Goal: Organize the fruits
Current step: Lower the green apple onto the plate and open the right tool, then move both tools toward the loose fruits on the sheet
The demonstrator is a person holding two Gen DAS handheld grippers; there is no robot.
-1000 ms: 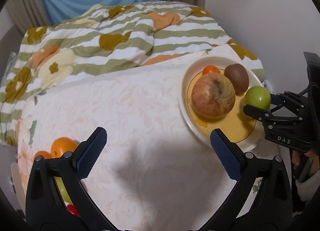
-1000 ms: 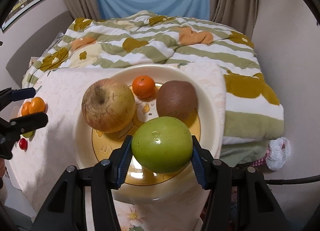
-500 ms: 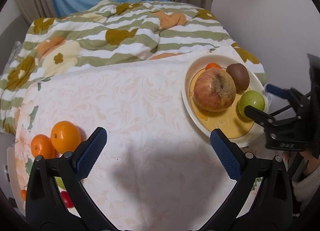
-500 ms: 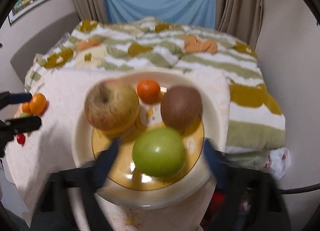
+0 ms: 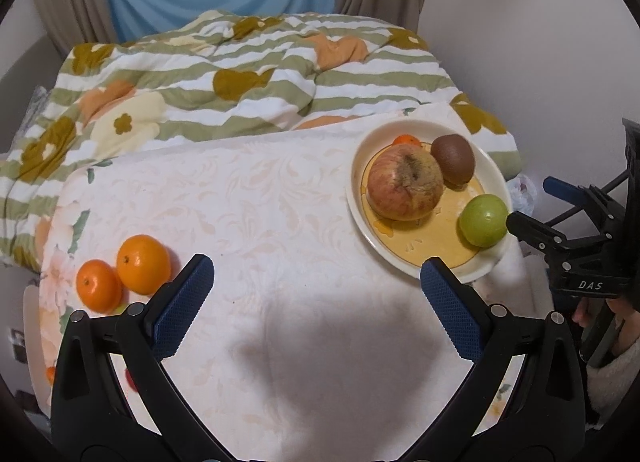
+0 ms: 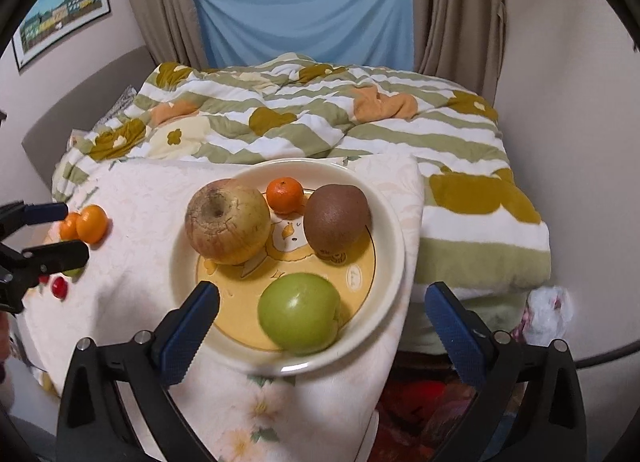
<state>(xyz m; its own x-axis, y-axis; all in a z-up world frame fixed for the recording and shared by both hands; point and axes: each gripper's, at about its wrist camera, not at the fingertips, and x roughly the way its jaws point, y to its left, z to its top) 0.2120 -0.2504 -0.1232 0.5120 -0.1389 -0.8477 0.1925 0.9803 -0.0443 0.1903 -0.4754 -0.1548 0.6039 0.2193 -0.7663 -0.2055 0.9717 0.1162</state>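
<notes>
The right gripper (image 6: 322, 316) is hovering with its blue-padded fingers spread wide apart, gripping nothing; the round green apple (image 6: 299, 314) is sitting between them on the near edge of the cream plate with a yellow centre (image 6: 394, 238). Beyond it, the large blotchy red-yellow apple (image 6: 227, 222), the brown fuzzy kiwi (image 6: 337, 219) and a small orange mandarin (image 6: 285, 195) are lying on the same plate. The left gripper (image 5: 317, 296) is also gaping open and empty over the pale floral tablecloth (image 5: 248, 198), with two orange mandarins (image 5: 124, 272) resting just left of its left finger.
</notes>
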